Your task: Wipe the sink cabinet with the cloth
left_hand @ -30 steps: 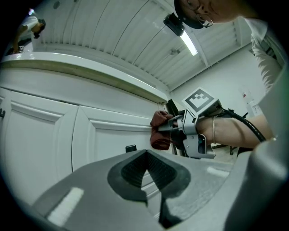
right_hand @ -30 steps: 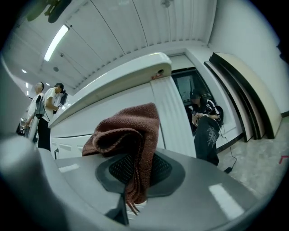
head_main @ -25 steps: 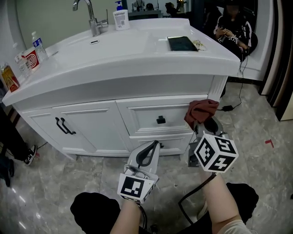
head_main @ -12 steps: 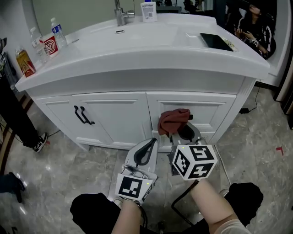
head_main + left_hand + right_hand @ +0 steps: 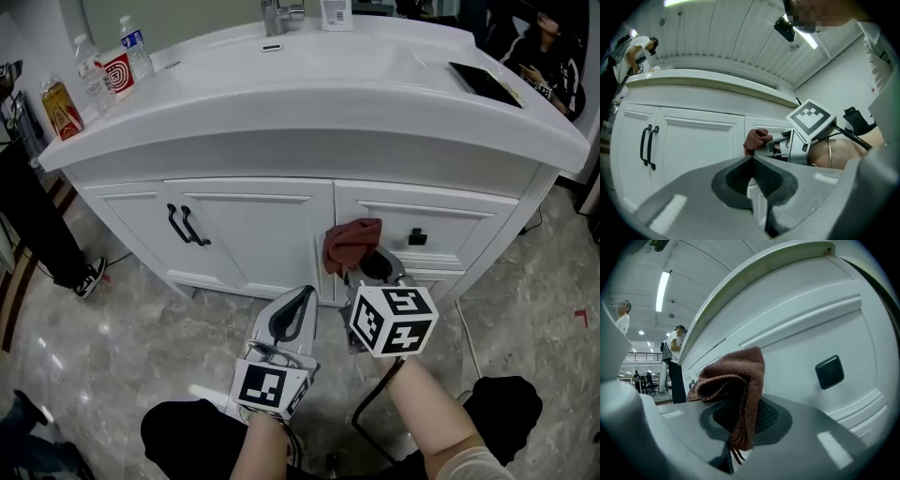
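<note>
The right tool [image 5: 364,272] pinches the reddish-brown cloth [image 5: 352,242], which sits at the sink cabinet [image 5: 253,220] front, just left of the square drawer knob [image 5: 417,237]. The cabinet face lies straight ahead of this tool. The left tool [image 5: 298,302], pressed together and empty, hangs lower left of the knob, farther back.

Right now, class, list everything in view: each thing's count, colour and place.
sink cabinet: one, white, centre
door handles: two, black, cabinet's left side
drawer knob: one, black, right drawer
water bottles: two, clear, countertop's left end
cup: one, red and white, beside the bottles
carton: one, yellow, countertop's far left
cloth: one, reddish-brown, before the cabinet front
left gripper: one, grey, jaws together, empty
right gripper: one, grey, jaws shut on cloth
</note>
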Motion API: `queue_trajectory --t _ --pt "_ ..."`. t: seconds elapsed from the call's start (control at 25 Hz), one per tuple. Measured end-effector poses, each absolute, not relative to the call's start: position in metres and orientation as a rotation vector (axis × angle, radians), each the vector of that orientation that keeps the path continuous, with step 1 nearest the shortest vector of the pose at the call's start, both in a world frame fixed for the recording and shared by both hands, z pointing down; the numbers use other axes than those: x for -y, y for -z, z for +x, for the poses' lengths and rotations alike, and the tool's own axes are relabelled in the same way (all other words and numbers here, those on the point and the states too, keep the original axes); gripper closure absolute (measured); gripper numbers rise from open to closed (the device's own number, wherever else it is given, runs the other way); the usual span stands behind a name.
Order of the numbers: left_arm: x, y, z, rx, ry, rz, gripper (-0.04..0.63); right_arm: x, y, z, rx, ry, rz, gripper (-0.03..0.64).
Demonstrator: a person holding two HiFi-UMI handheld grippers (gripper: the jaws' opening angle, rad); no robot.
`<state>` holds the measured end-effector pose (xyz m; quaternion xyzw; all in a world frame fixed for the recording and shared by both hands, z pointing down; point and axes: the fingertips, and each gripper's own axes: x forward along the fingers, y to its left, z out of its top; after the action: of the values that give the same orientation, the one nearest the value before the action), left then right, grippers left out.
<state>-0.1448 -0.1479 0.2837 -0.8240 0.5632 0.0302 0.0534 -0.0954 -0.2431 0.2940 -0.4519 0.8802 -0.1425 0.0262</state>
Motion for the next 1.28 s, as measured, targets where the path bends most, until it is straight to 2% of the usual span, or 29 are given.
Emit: queue_trajectory --t 1.28 --pt "0.168 -0.298 -0.049 -1.504 -0.097 -2.677 0.595 0.242 -0.285 0.049 -2.519 0.382 -1.726 0.538"
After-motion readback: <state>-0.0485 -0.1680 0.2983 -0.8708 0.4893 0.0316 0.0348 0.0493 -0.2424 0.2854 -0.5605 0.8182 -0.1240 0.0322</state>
